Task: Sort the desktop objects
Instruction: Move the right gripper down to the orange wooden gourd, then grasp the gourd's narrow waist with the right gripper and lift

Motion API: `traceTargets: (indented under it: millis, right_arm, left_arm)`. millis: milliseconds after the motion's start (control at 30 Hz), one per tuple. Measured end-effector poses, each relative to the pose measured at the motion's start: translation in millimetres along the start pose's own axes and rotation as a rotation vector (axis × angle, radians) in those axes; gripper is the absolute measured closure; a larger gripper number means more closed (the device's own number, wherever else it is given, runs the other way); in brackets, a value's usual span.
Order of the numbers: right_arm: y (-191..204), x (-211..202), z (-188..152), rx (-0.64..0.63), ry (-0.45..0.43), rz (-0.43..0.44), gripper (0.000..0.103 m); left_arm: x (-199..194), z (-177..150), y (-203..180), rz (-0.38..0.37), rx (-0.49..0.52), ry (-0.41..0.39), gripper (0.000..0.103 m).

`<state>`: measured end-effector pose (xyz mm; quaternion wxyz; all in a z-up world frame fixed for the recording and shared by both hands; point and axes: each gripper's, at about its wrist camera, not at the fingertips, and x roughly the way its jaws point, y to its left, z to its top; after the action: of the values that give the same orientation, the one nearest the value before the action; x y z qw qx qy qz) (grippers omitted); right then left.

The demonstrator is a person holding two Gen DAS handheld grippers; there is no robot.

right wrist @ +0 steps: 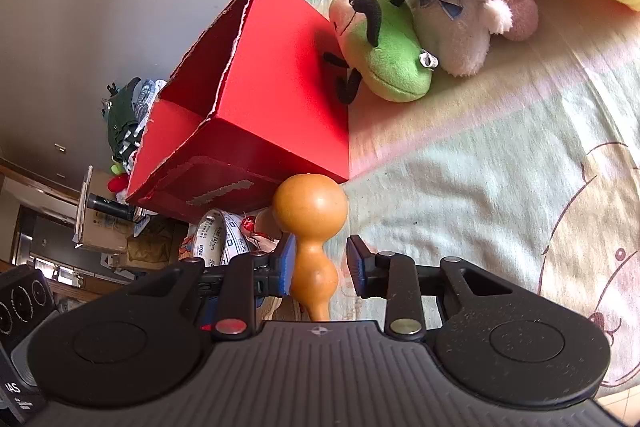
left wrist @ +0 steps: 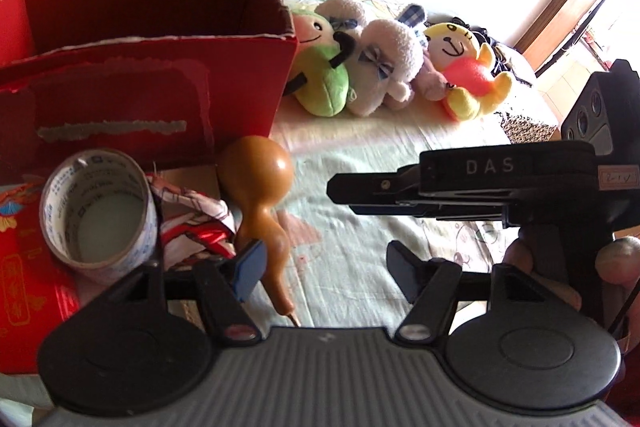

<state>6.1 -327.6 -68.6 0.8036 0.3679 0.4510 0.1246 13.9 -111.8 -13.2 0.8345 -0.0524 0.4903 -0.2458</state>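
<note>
A: Why does the right hand-held gripper point(right wrist: 320, 265) sit so low over the bed point(right wrist: 500, 187)?

B: It straddles the gourd point(right wrist: 310, 227). The jaws stand wide, one on each side of the gourd's narrow waist. The blue pad point(right wrist: 289, 265) looks to be against it, the other pad is apart. Nothing is clamped yet, so I judge this as lining up for a pick.

A: And where does the gourd lie?

B: On the bed, on its side, bulb toward the red box point(right wrist: 256, 107), just beside the box's corner. The box is open at the top, which suits it as the place for sorted things; that is my guess from the task.

A: The left hand-held gripper point(left wrist: 324, 269)?

B: Also wide, holding nothing. The gourd's stem end point(left wrist: 280, 291) lies just by its blue pad point(left wrist: 250, 273); whether they touch I cannot tell. It hangs near the tape roll point(left wrist: 100, 211) and a crumpled red and white wrapper point(left wrist: 196, 223), both in front of the box.

A: The plush toys?

B: A green one point(left wrist: 320, 75) leans on the box side, a white one point(left wrist: 384, 67) and a yellow one point(left wrist: 468, 75) lie in a row beside it, well apart from both grippers.

A: Any writing?

B: "DAS" in pale letters on the right gripper's body point(left wrist: 490, 166), seen from the left wrist. A small label beside it is handwritten and not legible. The tape's core carries blue print, too small to read. Gold characters on the red sheet point(left wrist: 24, 287) at the left edge, which I cannot make out.
</note>
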Motion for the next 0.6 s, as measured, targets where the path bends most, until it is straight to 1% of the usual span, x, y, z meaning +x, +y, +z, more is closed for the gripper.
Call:
traceTargets:
  millis: [133,300,333,467,600]
  right_arm:
    - [-4,3,4,0.021,0.015,0.010,0.071]
    - [1,5,10,0.000,0.025,0.019,0.071]
    - [4,5,12,-0.011,0.027,0.033,0.071]
    - [20,10,15,-0.076,0.042,0.066,0.071]
    - [37,26,17,-0.124,0.062,0.086,0.073]
  left_arm:
    - [7,4,2,0.017,0.005,-0.001,0.034]
    - [18,8,10,0.005,-0.022,0.030,0.034]
    - [14,8,11,-0.001,-0.018,0.023,0.034]
    - [-13,9,17,-0.001,-0.017,-0.044,0.034]
    - [-32,11,38,0.012,-0.095,-0.082,0.034]
